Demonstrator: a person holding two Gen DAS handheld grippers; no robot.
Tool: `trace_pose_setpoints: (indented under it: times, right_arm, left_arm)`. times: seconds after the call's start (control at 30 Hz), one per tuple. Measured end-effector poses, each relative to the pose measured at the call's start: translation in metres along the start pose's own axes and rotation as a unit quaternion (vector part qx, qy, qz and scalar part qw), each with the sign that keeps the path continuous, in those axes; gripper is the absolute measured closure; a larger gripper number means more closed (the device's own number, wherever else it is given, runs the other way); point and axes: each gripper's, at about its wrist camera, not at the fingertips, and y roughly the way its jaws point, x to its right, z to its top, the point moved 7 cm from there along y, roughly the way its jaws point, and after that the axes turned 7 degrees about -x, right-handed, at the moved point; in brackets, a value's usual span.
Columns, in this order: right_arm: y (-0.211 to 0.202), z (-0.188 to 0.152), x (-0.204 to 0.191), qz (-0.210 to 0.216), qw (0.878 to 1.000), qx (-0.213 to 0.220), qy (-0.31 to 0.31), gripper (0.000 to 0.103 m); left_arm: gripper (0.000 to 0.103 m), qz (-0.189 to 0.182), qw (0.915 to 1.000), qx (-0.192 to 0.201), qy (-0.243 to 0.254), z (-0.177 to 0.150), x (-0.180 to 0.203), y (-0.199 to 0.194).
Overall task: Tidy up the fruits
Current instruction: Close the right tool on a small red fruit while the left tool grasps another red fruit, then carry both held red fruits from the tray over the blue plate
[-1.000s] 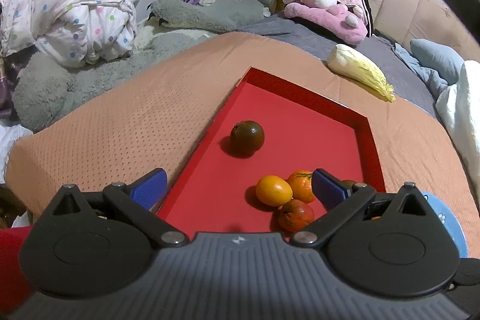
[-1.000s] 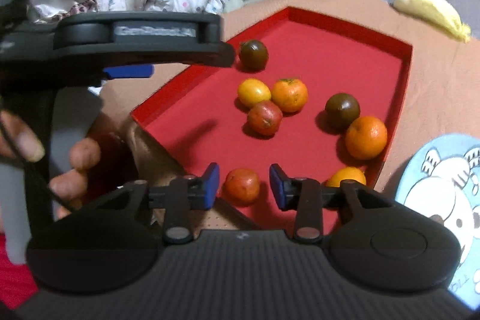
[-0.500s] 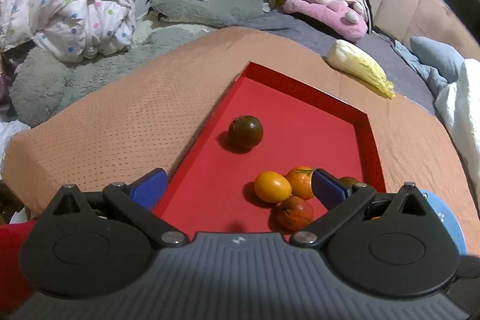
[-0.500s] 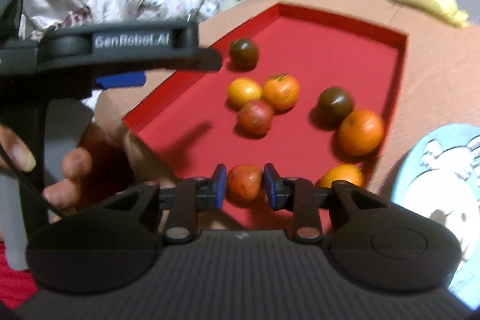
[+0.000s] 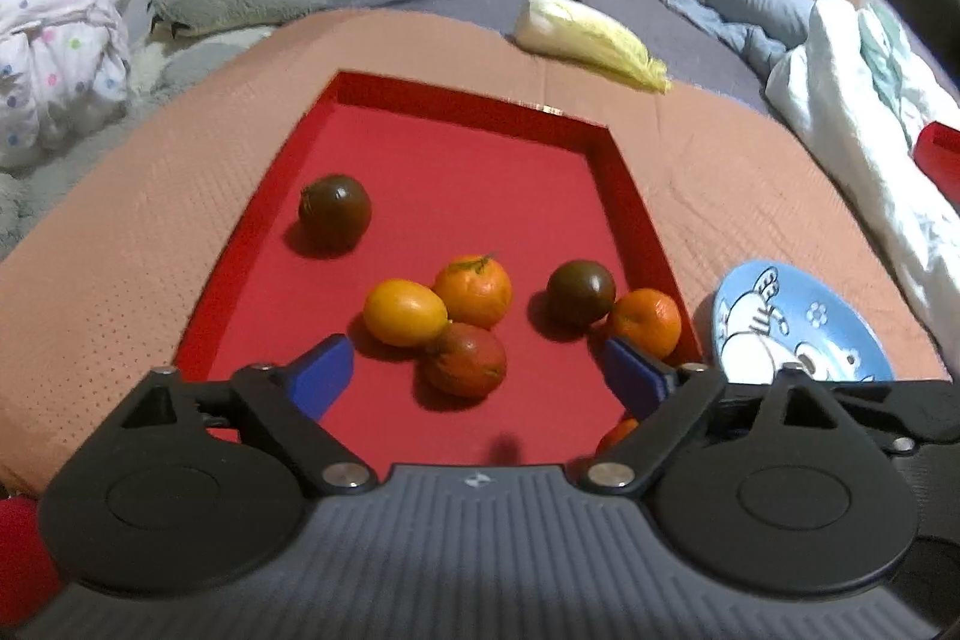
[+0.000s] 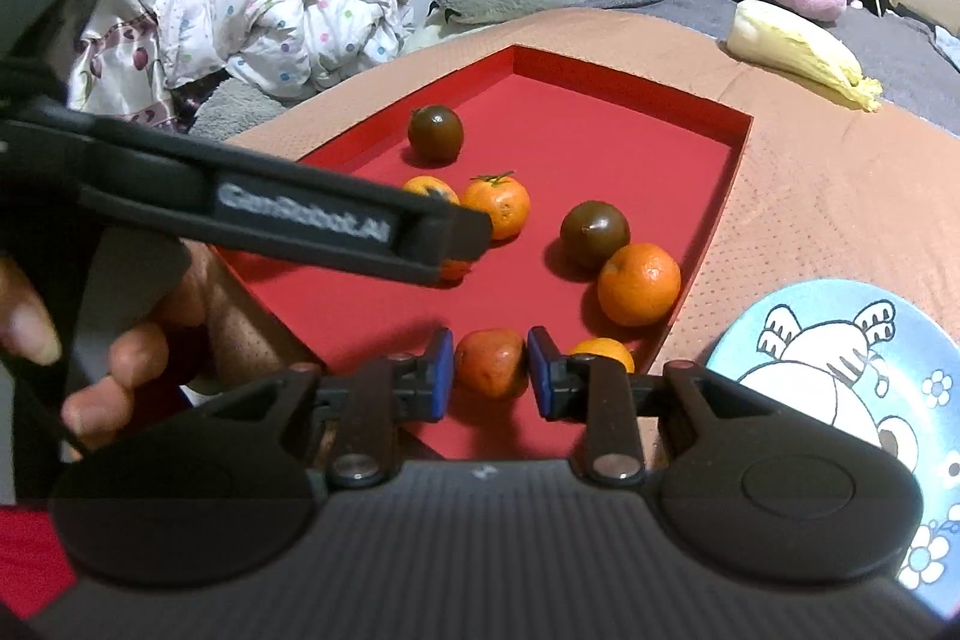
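A red tray (image 5: pixel 630 196) on the peach cloth holds several fruits. In the left wrist view my left gripper (image 5: pixel 477 377) hangs over the tray's near part with its jaws closing. A red tomato (image 5: pixel 465 358) lies between its blue fingers (image 5: pixel 321 373), and neither pad touches it. Just beyond sit a yellow-orange fruit (image 5: pixel 405 313) and a mandarin (image 5: pixel 474 289). In the right wrist view my right gripper (image 6: pixel 491 370) is shut on a red-orange tomato (image 6: pixel 489 361) at the tray's near edge. The left gripper's body (image 6: pixel 300 214) crosses that view and hides part of the cluster.
Two dark tomatoes (image 5: pixel 335 211) (image 5: pixel 581 292) and an orange (image 5: pixel 647 322) also lie in the tray (image 6: pixel 726 184). A blue bear plate (image 6: pixel 840 370) sits right of it. A cabbage (image 5: pixel 591 40) lies beyond, with plush toys and bedding behind. A hand (image 6: pixel 120 358) shows at left.
The left gripper has swung right over the tray, so the fruit cluster now sits between its narrower jaws. The right gripper's pads closed onto the red-orange tomato.
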Motion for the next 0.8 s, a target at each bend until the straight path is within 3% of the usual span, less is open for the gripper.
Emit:
trace_pose_setpoints:
  times: [0.33,0.57,0.8]
  right_arm:
    - [0.001,-0.002,0.002,-0.001,1.0,-0.001,-0.001,0.073]
    - [-0.001,-0.003,0.005,-0.003,1.0,0.003,0.003,0.073]
    - [-0.008,-0.005,0.005,-0.006,1.0,0.01,0.003,0.073]
  left_arm:
    - [0.04,0.011,0.9989,-0.046,-0.009,-0.001,-0.004,0.035]
    - [0.062,0.006,0.999,-0.042,-0.009,0.0,-0.005,0.038]
    - [0.062,0.008,0.9996,-0.027,0.002,0.002,0.0,0.028]
